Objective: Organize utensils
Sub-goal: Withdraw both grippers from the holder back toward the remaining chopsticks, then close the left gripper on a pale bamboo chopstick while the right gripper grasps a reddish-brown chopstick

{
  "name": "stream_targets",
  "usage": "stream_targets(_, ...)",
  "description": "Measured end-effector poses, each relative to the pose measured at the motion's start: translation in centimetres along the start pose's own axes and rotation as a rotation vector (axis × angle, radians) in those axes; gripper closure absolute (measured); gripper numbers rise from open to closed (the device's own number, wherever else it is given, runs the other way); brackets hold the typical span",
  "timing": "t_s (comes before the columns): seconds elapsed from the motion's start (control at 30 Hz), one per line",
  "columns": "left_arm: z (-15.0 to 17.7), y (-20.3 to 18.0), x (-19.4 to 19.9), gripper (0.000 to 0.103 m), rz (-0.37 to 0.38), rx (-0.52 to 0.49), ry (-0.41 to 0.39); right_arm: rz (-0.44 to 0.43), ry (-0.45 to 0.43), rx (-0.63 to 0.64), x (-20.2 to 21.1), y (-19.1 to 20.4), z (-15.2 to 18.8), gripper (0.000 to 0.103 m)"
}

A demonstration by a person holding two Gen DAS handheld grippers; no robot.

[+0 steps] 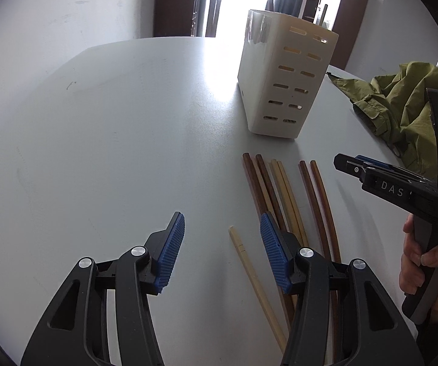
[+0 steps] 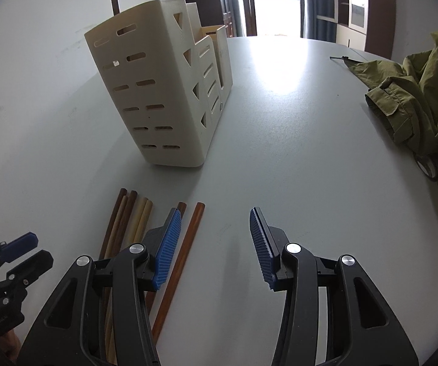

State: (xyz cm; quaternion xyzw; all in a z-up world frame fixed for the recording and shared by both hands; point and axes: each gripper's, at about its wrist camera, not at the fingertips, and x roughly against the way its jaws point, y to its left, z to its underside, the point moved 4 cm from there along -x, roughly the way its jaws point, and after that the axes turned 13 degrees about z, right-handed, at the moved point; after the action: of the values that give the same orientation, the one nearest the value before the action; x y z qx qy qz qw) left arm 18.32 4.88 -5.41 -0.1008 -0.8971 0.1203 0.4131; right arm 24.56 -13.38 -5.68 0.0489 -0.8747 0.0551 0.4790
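Several chopsticks, dark brown and pale (image 1: 283,195) (image 2: 127,222), lie side by side on the grey table (image 1: 112,137) in front of a cream slotted utensil holder (image 1: 283,73) (image 2: 158,91). One pale chopstick (image 1: 249,271) lies apart to the left of the bunch. My left gripper (image 1: 222,241) hovers open over the table; its right finger overlaps the bunch. My right gripper (image 2: 214,241) is open and empty, its left finger above the two rightmost brown sticks (image 2: 185,244). A stick or two stands inside the holder.
An olive-green jacket (image 1: 408,100) (image 2: 426,100) is heaped on the table's right side. A person's hand (image 1: 423,262) holds the right gripper's handle. Behind the table are a bright doorway and wooden cabinets.
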Motion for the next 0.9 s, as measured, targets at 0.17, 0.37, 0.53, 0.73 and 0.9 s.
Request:
stream_targets(0.17,0.6,-0.3,-1.1,0.051,-0.003,-0.007,0.036,0.011,0.022,0.013,-1.0,0.7,0.2,0.056)
stream_targets(0.37,1.1,-0.4,-2.6,0.052,-0.023,-0.018,0.078,0.034,0.057,0.021,-2.4,1.2,0.5,0.056)
stream_targets(0.53,1.1,-0.1,-3.3,0.053,-0.036,-0.012,0.093,0.046,0.069,0.026,-2.8,1.5,0.5,0.056)
stream_targets(0.73,1.2,-0.4,-3.8,0.053,-0.029,-0.012,0.11,0.067,0.065,0.039,-2.8,1.9,0.5,0.056)
stream_targets(0.9,1.2,-0.4,-3.9,0.055,-0.046,-0.024,0.106,0.095,0.06,0.065,-2.6,2.5,0.5,0.056)
